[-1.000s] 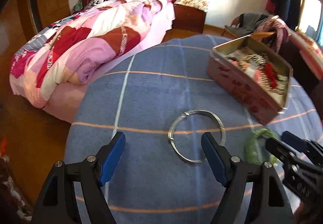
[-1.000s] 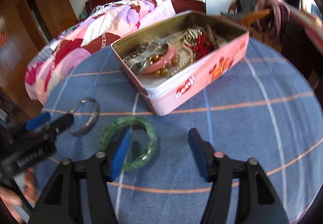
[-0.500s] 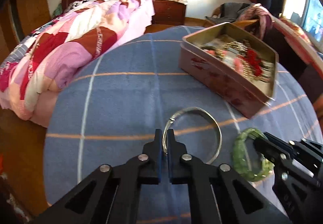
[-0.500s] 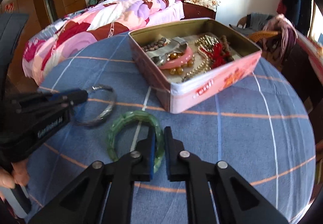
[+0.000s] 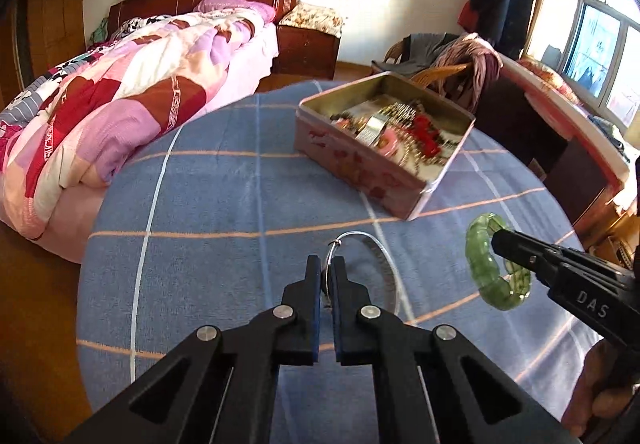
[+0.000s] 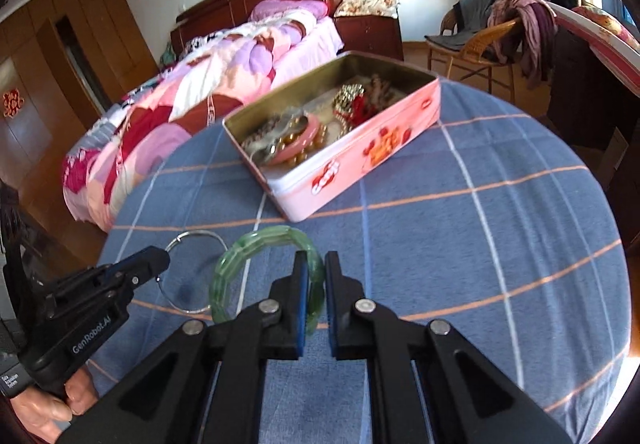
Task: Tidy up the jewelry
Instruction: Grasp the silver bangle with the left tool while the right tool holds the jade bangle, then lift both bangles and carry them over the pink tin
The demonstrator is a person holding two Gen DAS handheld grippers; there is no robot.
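Observation:
My left gripper (image 5: pixel 326 268) is shut on a thin silver bangle (image 5: pixel 386 260) and holds it just above the blue checked tablecloth (image 5: pixel 224 204). My right gripper (image 6: pixel 314 264) is shut on a green jade-like bangle (image 6: pixel 240 256), lifted off the cloth; it also shows in the left wrist view (image 5: pixel 478 248). The silver bangle (image 6: pixel 200 238) and the left gripper (image 6: pixel 156 262) show at the left of the right wrist view. An open pink tin box (image 6: pixel 360 164) with several pieces of jewelry stands behind both bangles; in the left wrist view the box (image 5: pixel 360 164) is at the centre right.
The round table's edge (image 5: pixel 86 284) drops off at the left. A bed with a patchwork quilt (image 5: pixel 120 96) lies beyond the table to the left. A wicker chair with clothes (image 6: pixel 484 40) and a dark desk (image 5: pixel 560 148) stand to the right.
Both grippers closed from open, the left on the silver bangle and the right on the green one. Both bangles have since been lifted off the cloth and tilted up.

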